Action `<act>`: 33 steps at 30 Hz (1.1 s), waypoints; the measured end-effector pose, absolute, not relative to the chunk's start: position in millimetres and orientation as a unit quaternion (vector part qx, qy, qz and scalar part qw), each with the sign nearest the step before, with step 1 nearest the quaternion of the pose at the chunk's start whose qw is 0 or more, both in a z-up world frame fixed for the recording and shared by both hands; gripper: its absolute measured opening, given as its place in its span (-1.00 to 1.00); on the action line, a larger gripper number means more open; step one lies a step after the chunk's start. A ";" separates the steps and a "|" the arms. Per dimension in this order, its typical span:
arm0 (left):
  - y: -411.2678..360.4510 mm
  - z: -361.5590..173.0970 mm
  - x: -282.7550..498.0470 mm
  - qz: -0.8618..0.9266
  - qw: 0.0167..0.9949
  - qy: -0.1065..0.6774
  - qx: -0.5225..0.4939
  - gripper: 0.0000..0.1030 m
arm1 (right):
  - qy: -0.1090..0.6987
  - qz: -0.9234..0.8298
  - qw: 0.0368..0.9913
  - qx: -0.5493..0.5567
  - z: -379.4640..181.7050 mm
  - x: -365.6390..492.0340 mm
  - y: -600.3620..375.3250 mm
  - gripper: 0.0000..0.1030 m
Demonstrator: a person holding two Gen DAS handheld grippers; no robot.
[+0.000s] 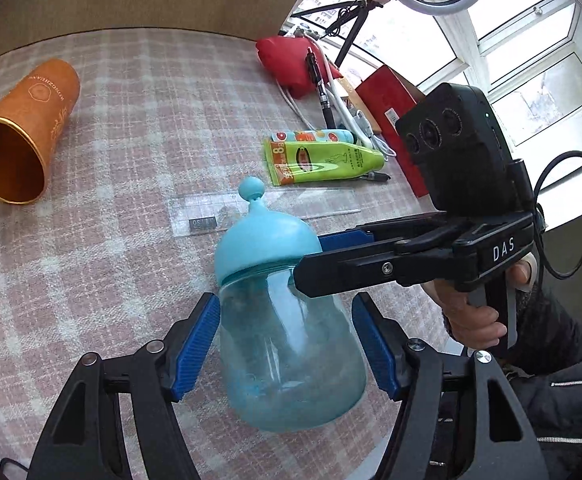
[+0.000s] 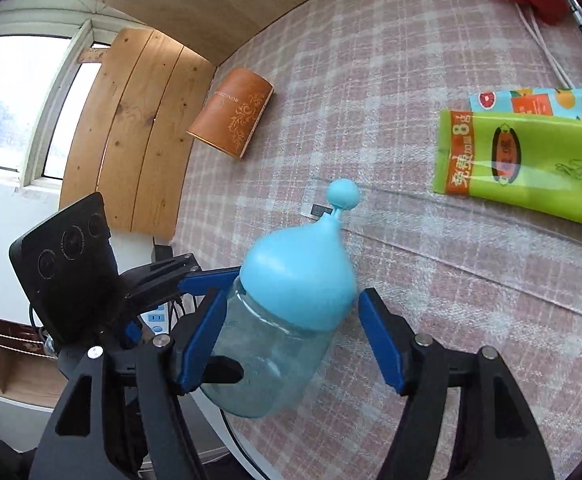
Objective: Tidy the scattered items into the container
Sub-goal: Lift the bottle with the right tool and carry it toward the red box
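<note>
left gripper: spread wide around baby bottle | right gripper: spread at blue cap, contact unclear | bottle above checked tablecloth | orange tube on side, well apart

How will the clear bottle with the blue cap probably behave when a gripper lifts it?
The bottle shows no liquid inside, so it is probably light for its size. Its clear wall looks smooth and bulging, so a grip may slip toward the narrower neck. Laid on its side, the round body would likely roll on the checked cloth.
</note>
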State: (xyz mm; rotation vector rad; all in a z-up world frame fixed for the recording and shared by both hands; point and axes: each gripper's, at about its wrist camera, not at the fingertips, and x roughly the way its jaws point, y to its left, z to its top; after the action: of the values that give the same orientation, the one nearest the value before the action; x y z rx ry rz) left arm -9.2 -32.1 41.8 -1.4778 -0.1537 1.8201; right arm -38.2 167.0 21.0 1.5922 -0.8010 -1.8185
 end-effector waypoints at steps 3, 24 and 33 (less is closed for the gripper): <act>-30.7 40.2 -9.4 0.713 0.387 -0.068 -0.580 0.31 | -0.305 -0.691 0.289 0.587 21.2 -36.2 167.0 0.32; 1.8 70.2 71.1 0.766 0.431 -0.009 -0.478 0.29 | -0.124 -0.837 0.309 0.434 103.6 55.4 176.4 0.09; 12.2 78.8 106.8 0.789 0.419 0.040 -0.447 0.27 | -0.154 -0.825 0.336 0.427 118.0 85.3 180.8 0.09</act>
State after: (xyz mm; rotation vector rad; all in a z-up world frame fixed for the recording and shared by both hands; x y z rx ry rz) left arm 106.8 12.2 78.8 -1.1214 0.0992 1.9781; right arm 85.3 180.8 118.0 1.1140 -0.4003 -2.1511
